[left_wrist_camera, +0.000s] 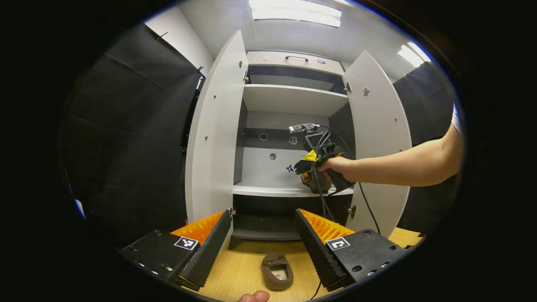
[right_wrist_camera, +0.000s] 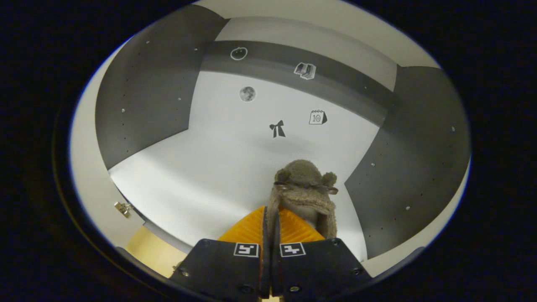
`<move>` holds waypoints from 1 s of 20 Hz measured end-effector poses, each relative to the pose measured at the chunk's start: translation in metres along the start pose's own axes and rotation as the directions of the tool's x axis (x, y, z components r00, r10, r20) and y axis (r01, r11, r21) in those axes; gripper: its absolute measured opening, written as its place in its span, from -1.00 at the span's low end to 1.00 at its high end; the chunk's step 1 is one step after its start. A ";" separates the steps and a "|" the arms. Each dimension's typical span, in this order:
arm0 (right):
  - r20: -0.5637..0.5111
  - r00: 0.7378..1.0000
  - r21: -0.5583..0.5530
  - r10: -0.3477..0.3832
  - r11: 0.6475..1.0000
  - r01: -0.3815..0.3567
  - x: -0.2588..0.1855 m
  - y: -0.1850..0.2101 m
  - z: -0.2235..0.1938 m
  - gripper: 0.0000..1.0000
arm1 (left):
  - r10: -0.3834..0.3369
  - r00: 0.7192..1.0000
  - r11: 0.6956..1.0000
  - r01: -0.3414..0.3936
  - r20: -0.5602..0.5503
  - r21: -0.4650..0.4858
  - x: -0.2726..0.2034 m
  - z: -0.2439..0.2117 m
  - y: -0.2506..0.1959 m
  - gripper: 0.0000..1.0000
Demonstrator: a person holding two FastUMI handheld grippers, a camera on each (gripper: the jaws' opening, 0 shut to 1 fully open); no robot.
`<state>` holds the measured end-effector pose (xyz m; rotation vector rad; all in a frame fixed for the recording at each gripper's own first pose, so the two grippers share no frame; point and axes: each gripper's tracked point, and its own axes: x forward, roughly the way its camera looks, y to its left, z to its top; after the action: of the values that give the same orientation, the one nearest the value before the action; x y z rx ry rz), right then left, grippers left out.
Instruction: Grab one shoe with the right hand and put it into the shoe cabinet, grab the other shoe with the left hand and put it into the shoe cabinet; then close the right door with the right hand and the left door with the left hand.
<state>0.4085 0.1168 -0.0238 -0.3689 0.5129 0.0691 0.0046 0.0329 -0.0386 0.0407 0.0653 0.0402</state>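
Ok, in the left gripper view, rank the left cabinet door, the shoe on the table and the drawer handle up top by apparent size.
1. Left cabinet door, largest by far.
2. Shoe on the table, though it lies nearer the camera, which inflates it.
3. Drawer handle, smallest, and farthest off.

My left gripper (left_wrist_camera: pixel 262 247): black blocks w/ screws, a square black-and-white marker on each, ribbed fingers. My right gripper (right_wrist_camera: pixel 268 235): same blocks & markers; from the left gripper view it has a black handle, yellow tag, black cables looping down, small cam on top. Arm (left_wrist_camera: pixel 402 165) bare, short white sleeve (left_wrist_camera: pixel 456 119) at the edge.
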 end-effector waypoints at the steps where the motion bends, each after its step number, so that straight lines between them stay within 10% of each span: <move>1: -0.013 1.000 0.015 -0.007 1.000 0.007 0.002 -0.001 0.000 -0.87 | 0.004 1.000 1.000 -0.004 0.000 0.001 0.001 0.000 0.001 0.89; 8: -0.041 0.999 0.090 0.020 0.996 -0.016 -0.008 0.005 0.008 0.00 | 0.015 1.000 1.000 -0.015 0.014 -0.014 0.002 0.002 0.007 0.89; 12: 0.118 0.992 0.080 0.038 0.996 -0.047 -0.074 -0.005 0.032 -0.16 | 0.007 1.000 1.000 -0.006 0.023 -0.026 0.001 0.003 0.006 0.89; 14: 0.211 0.976 0.093 0.054 0.993 -0.075 -0.113 -0.011 0.032 0.24 | -0.001 1.000 0.999 0.002 0.019 -0.033 0.004 0.000 0.004 0.89; 20: 0.358 0.932 0.138 0.051 0.985 -0.107 -0.207 -0.020 -0.024 0.38 | -0.037 0.999 0.998 0.037 0.009 -0.055 0.008 -0.003 -0.004 0.89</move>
<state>0.2200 0.0950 0.0655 -0.1763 0.1739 0.1697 0.0125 0.0292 -0.0426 -0.0158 0.0569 0.0048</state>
